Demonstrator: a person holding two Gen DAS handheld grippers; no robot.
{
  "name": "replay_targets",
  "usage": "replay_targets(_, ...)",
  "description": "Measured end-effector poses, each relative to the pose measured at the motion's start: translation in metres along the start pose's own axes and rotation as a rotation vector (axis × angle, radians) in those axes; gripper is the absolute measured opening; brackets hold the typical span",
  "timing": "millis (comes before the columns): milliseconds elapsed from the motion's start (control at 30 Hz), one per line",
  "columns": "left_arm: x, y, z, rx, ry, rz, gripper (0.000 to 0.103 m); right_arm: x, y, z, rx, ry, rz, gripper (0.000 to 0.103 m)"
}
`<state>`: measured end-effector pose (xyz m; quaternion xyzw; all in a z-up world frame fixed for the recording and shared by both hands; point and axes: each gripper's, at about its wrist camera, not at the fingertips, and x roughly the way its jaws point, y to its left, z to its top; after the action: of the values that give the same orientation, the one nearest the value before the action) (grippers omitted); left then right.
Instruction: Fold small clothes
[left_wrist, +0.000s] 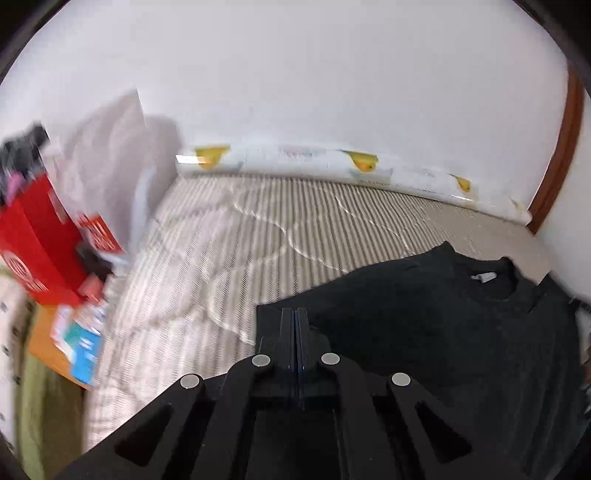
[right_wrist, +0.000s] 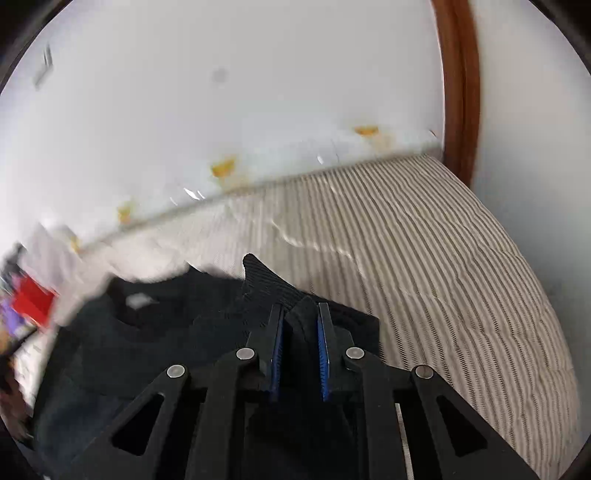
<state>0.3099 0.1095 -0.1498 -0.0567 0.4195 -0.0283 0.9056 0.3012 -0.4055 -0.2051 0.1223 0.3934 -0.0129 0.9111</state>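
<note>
Item: black top (left_wrist: 424, 314), small, knit, with a round neckline and a pale label (left_wrist: 484, 277) inside the collar. It is lying spread on a bed (left_wrist: 229, 251) that is wearing a beige-and-white striped cover, close to the near edge, neckline pointing toward the wall.

Left tongs (left_wrist: 294, 325): the fingers are standing pressed flat together over the left edge of the top. Whether any cloth is pinched between them cannot be told, black lying against black there.

Right tongs (right_wrist: 300, 325): the blue-lined fingers are standing narrow, and a raised fold of the top's ribbed fabric is sitting gripped between them at the garment's right side. A ribbed cuff or hem corner (right_wrist: 258, 273) is sticking up just beyond.

Surroundings: a long white bolster (left_wrist: 332, 162) with yellow prints is running along the wall at the far side of the bed. A white pillow (left_wrist: 110, 162) is leaning at the left. A red box (left_wrist: 40, 236) is sitting beside it, blurred. A brown wooden frame (right_wrist: 458, 85) is rising at the right.
</note>
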Motion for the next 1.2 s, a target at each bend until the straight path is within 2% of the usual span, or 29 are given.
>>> replay_targets(67, 0.006, 0.001, -0.001, -0.025, 0.029, -0.036, 0.002, 0.015, -0.001, -0.006, 0.004, 0.043, -0.019, 0.016)
replay_targets(167, 0.006, -0.009, -0.006, 0.009, 0.048, -0.067, 0.002, 0.023, -0.001, -0.009, 0.017, 0.061, -0.030, 0.020)
replay_targets(233, 0.007, -0.015, -0.008, 0.026, 0.071, -0.096, 0.006, 0.023, -0.003, -0.008, 0.031, 0.076, -0.013, 0.025)
replay_targets(267, 0.007, -0.017, -0.008, 0.032, 0.075, -0.106, 0.014, 0.022, -0.004, -0.008, 0.025, 0.083, -0.014, 0.026)
replay_targets(300, 0.008, -0.018, -0.008, 0.038, 0.078, -0.116, 0.025, 0.020, -0.005, -0.010, 0.019, 0.086, -0.019, 0.031)
replay_targets(333, 0.009, -0.020, -0.009, 0.045, 0.083, -0.122, 0.032, 0.020, -0.005, -0.010, 0.008, 0.092, -0.024, 0.038)
replay_targets(367, 0.010, -0.021, -0.010, 0.051, 0.087, -0.122, 0.043, 0.019, -0.003, -0.012, -0.004, 0.100, -0.020, 0.040)
replay_targets(400, 0.013, -0.023, -0.011, 0.058, 0.092, -0.116, 0.044, 0.020, -0.003, -0.013, -0.018, 0.109, -0.014, 0.043)
replay_targets(533, 0.029, -0.027, -0.017, 0.076, 0.149, -0.077, 0.042, 0.023, 0.001, -0.019, -0.066, 0.125, -0.029, 0.045)
replay_targets(567, 0.031, -0.029, -0.019, 0.077, 0.152, -0.084, 0.025, 0.023, 0.001, -0.019, -0.069, 0.127, -0.030, 0.045)
replay_targets(600, 0.032, -0.031, -0.020, 0.083, 0.153, -0.087, 0.015, 0.024, 0.002, -0.019, -0.073, 0.129, -0.031, 0.044)
replay_targets(667, 0.026, -0.037, -0.021, 0.117, 0.112, -0.071, 0.010, 0.023, 0.004, -0.018, -0.084, 0.126, -0.028, 0.037)
replay_targets(733, 0.016, -0.036, -0.017, 0.109, 0.040, -0.029, 0.009, 0.021, 0.007, -0.017, -0.106, 0.116, -0.033, 0.020)
replay_targets(767, 0.011, -0.031, -0.014, 0.078, 0.012, -0.033, 0.009, 0.018, 0.009, -0.015, -0.114, 0.099, -0.038, 0.017)
replay_targets(833, 0.014, -0.021, -0.009, 0.029, 0.030, -0.047, 0.009, 0.009, 0.005, -0.012, -0.096, 0.042, 0.032, 0.016)
replay_targets(900, 0.021, -0.021, -0.010, 0.035, 0.052, -0.035, 0.009, 0.008, 0.001, -0.010, -0.058, 0.030, 0.065, 0.016)
replay_targets(1000, 0.032, -0.024, -0.015, 0.061, 0.080, -0.006, 0.009, 0.028, 0.001, -0.015, -0.062, 0.100, 0.014, 0.015)
replay_targets(1133, 0.031, -0.020, -0.014, 0.040, 0.095, -0.014, 0.015, 0.027, 0.001, -0.015, -0.052, 0.114, 0.004, 0.017)
replay_targets(1200, 0.029, -0.018, -0.014, 0.031, 0.107, -0.033, 0.016, 0.022, 0.007, -0.015, -0.058, 0.123, -0.036, 0.020)
